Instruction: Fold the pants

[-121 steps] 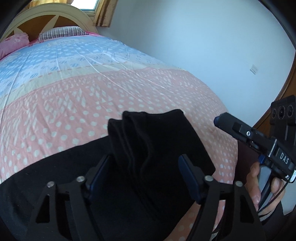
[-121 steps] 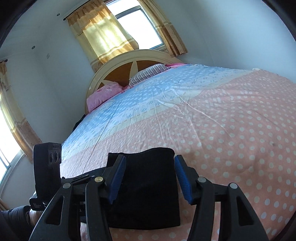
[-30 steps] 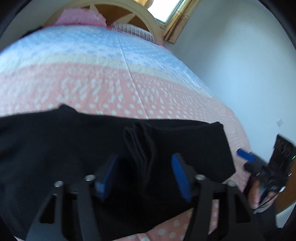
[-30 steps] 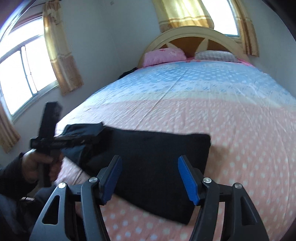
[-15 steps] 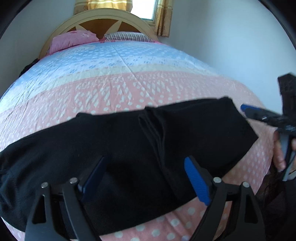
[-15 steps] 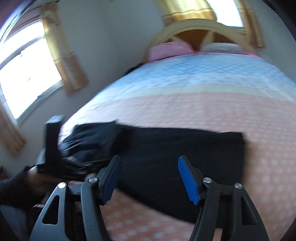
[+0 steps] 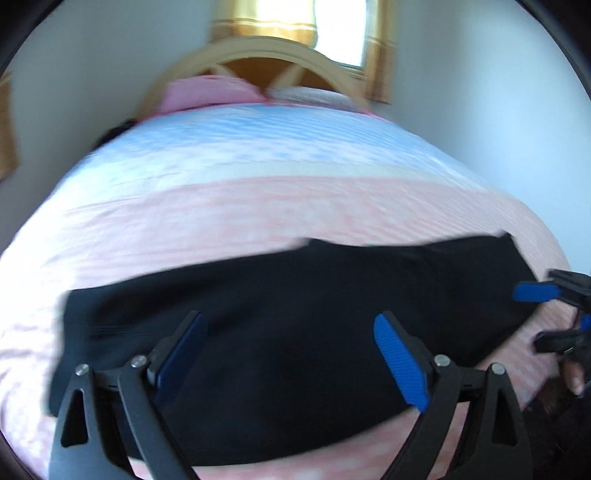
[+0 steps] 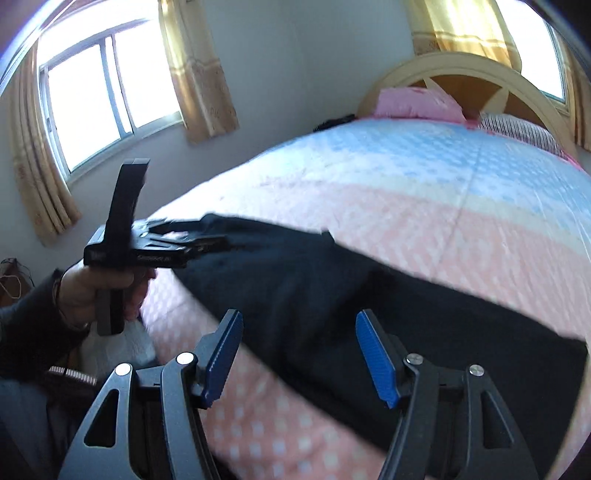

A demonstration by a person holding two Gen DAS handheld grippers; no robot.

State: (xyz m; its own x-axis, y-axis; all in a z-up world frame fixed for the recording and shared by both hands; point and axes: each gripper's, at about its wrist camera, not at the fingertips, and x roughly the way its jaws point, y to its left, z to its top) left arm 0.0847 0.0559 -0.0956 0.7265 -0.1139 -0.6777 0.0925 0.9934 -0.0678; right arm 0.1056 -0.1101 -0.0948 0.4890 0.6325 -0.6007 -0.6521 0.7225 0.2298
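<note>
I count one pair of black pants (image 7: 295, 314) laid out across the bed; one bed (image 8: 424, 192), under a single spread banded in blue, cream and pink; two pillows at the head, one pink pillow (image 8: 417, 101) and one striped pillow (image 8: 517, 129); one arched headboard (image 8: 461, 66); two grippers, my left gripper (image 7: 291, 354) and my right gripper (image 8: 299, 354), each with two blue-padded fingers, so four pads between them; two windows, the side window (image 8: 107, 92) and another behind the headboard (image 7: 336, 29); three curtain panels that I can make out in the right wrist view, though the left wrist view is too blurred to count them again.
</note>
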